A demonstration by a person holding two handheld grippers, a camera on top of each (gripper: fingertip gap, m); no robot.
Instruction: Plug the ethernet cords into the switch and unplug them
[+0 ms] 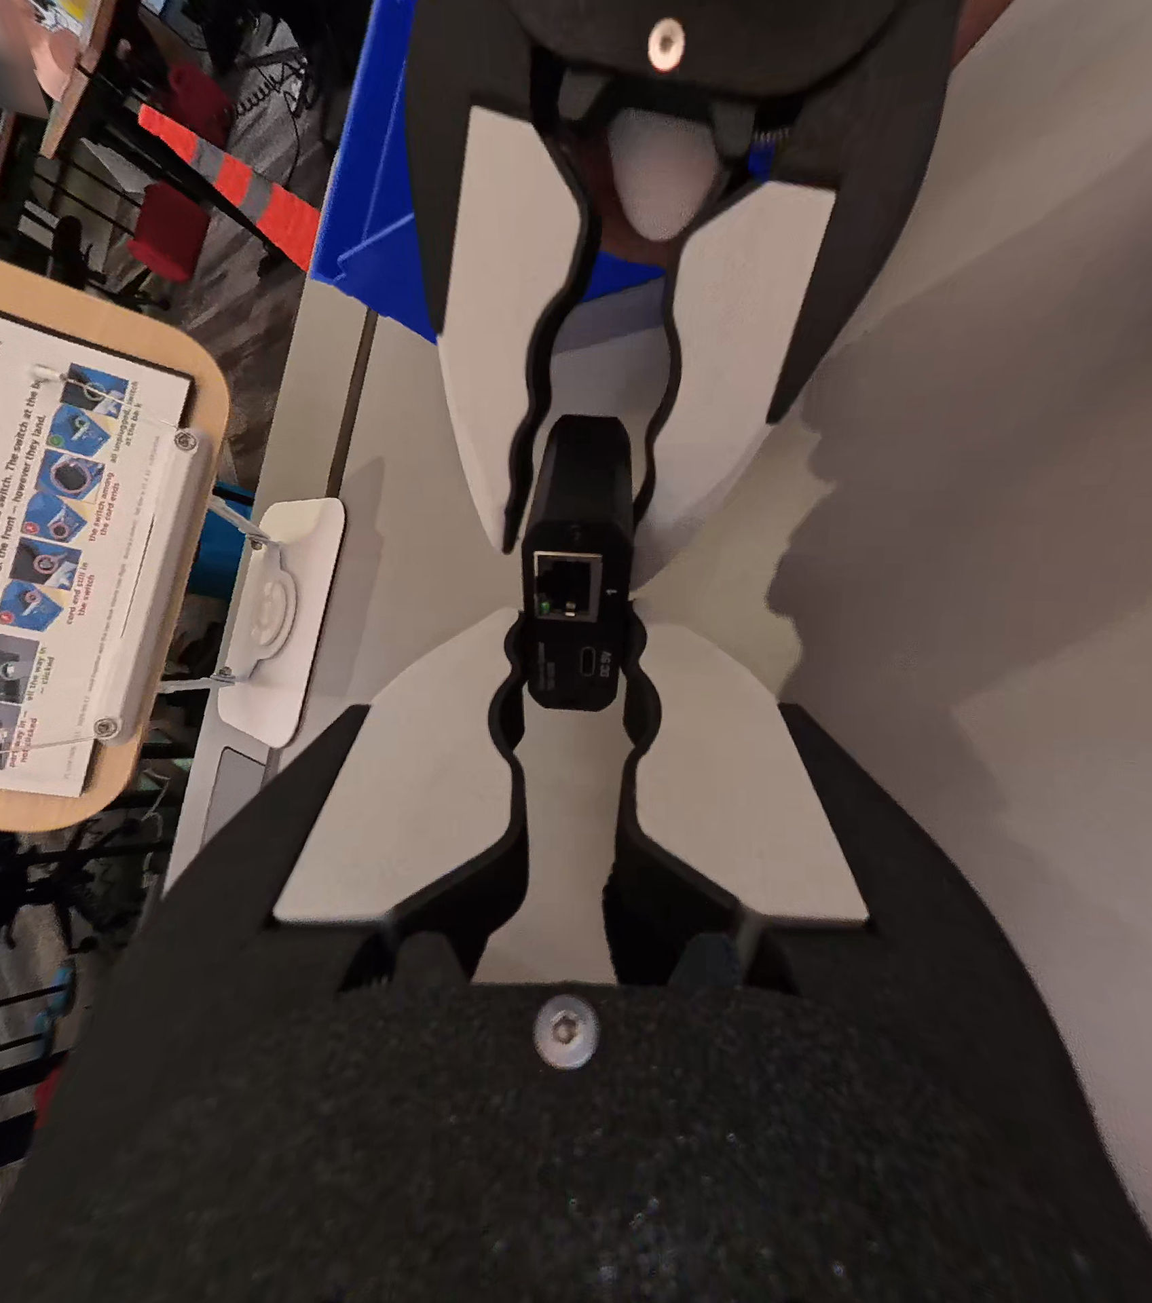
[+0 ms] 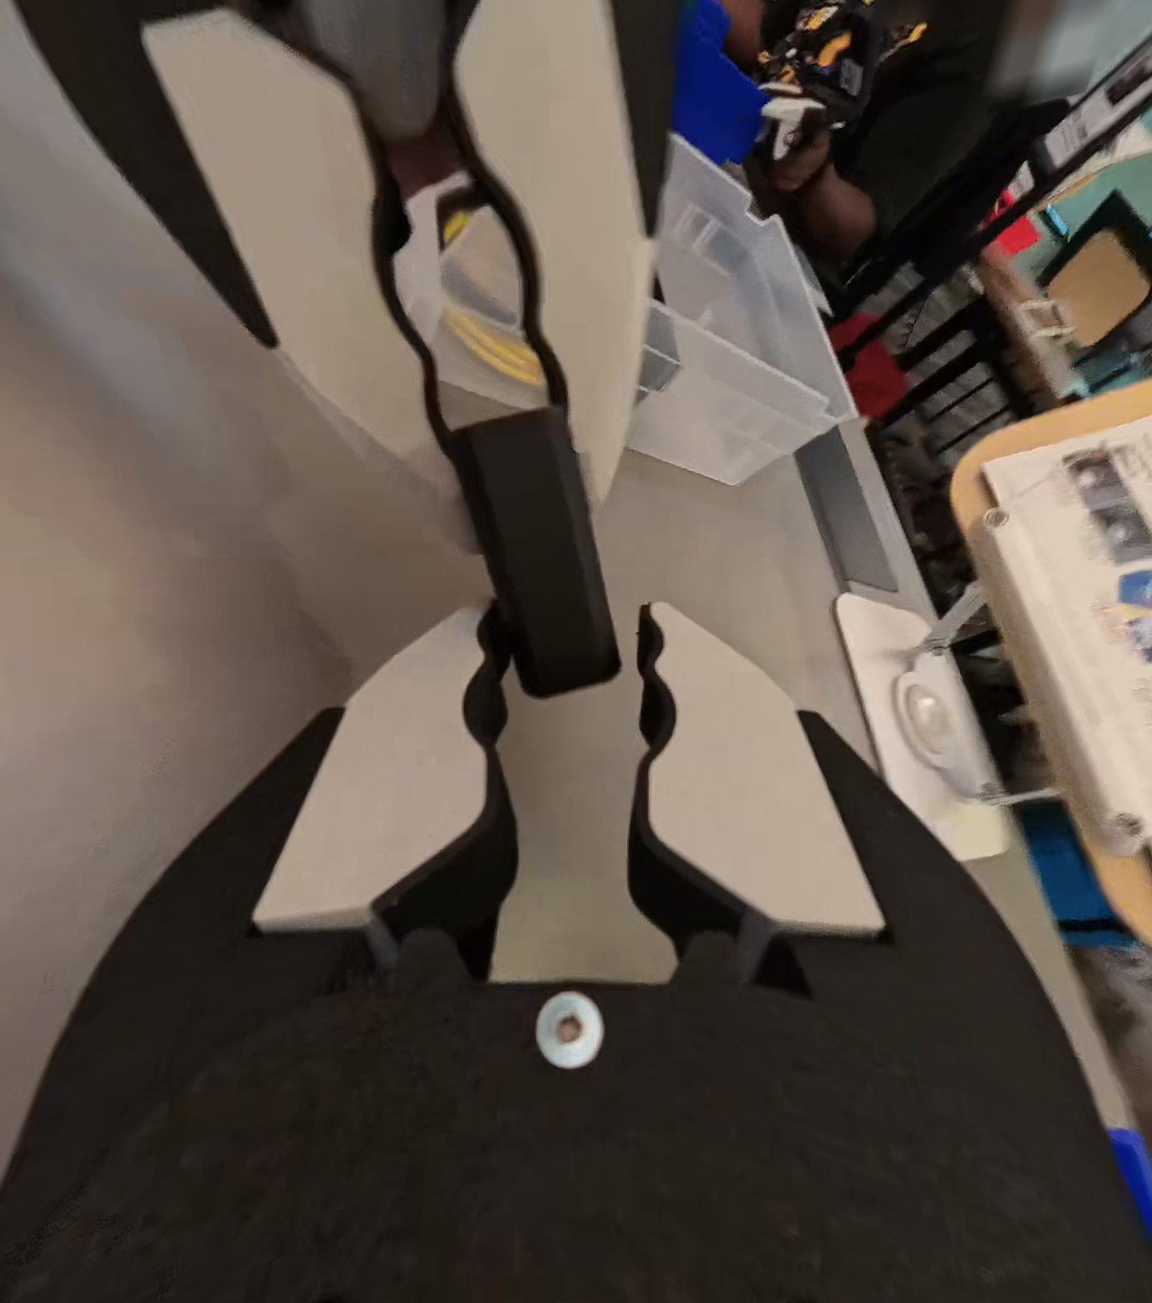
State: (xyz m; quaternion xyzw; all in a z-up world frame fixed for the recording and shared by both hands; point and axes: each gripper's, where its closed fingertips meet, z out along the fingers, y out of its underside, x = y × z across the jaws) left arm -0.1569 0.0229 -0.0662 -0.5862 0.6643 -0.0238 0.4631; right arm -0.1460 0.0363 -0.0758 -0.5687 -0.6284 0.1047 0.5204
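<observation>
Clamping the switch (image 1: 576,564) in my left gripper (image 1: 573,634); right gripper (image 2: 569,649) gapes around its far end.
One right pad isn't touching, so it may twist.

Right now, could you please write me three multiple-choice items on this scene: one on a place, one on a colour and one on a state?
1. Where is the switch?
A. Inside the blue bin
B. Between the fingertips of the left gripper and the right gripper
C. On the wooden board

2. What colour is the switch's casing?
A. White
B. Black
C. Red

3. In what state is the ethernet port that faces the left wrist camera?
A. Empty
B. Filled by a plug
C. Taped over

Answers:
1 B: both views show it reaching from one gripper's fingers to the other's, above the white table.
2 B: it is dark all over in both views.
3 A: the open socket shows its inside, with no cord in it.
</observation>
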